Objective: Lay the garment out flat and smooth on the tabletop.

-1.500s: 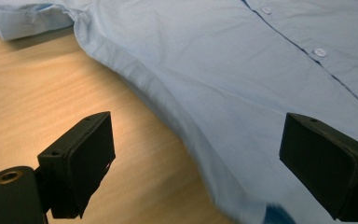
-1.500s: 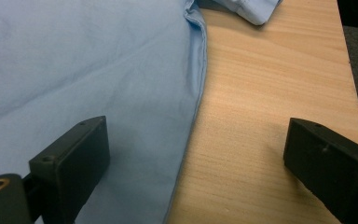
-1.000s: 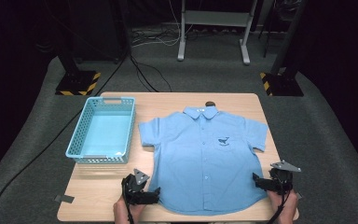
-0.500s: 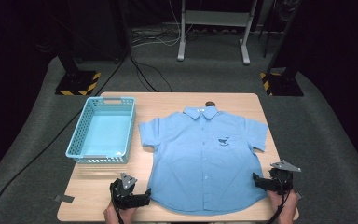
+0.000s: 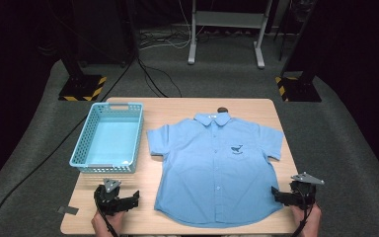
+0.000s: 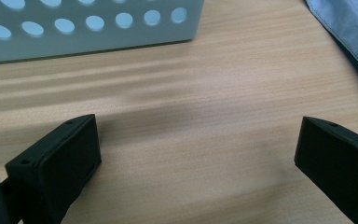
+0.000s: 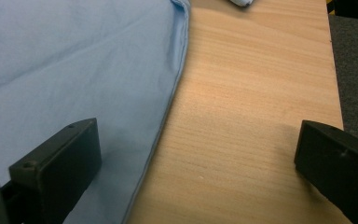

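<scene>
High view, shirt (image 5: 216, 170) flat, tongs (image 5: 137, 199) gaping

A recording lab: a wooden counter (image 5: 177, 108) on grey carpet (image 5: 335, 128), ringed by hazard-striped stand bases (image 5: 81, 88), cables (image 5: 153, 79) and dark surroundings.

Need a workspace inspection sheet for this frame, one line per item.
Surface: wooden table, bare around the things.
Job's things: blue shirt spread flat, buttoned, collar far; blue basket left of it, empty.
Clutter: small dark object past the collar; grey tab at the near-left edge.
Grippers: left gripper open over bare wood; right gripper open, one jaw over the shirt's edge.
Cables: black cable on the floor.
Surroundings: grey carpet, striped stand bases.
</scene>
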Available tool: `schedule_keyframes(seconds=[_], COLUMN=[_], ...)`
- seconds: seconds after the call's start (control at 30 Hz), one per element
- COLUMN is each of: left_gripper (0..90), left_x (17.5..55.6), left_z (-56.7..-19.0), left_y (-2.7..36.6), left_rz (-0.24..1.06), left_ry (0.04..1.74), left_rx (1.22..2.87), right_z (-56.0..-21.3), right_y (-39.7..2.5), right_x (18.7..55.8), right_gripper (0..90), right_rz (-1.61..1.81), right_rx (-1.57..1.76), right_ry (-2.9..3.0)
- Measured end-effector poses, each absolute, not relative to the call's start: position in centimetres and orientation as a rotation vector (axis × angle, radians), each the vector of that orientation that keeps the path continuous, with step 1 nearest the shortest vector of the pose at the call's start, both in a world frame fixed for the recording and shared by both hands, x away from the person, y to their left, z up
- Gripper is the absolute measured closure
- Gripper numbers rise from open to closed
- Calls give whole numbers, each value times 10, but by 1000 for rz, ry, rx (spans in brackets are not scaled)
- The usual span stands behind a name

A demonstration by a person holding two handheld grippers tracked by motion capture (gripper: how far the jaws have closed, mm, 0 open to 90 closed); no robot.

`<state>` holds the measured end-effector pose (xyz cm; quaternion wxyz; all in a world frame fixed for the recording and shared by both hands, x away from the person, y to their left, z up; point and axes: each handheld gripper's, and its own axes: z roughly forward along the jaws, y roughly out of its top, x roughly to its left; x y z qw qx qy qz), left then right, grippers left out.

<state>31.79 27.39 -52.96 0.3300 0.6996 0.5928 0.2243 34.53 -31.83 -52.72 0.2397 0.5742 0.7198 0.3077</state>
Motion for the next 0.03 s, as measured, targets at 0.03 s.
schedule_keyframes(seconds=[0.03], left_gripper=[0], left_x=[318], left_z=[-530], left_y=[273], left_rz=[593], left_ry=[1556], left_rx=[1836], right_z=[-527], right_y=[-318], right_x=[345], right_gripper=[0], right_rz=[842], right_rx=[1572], right_ry=[1970])
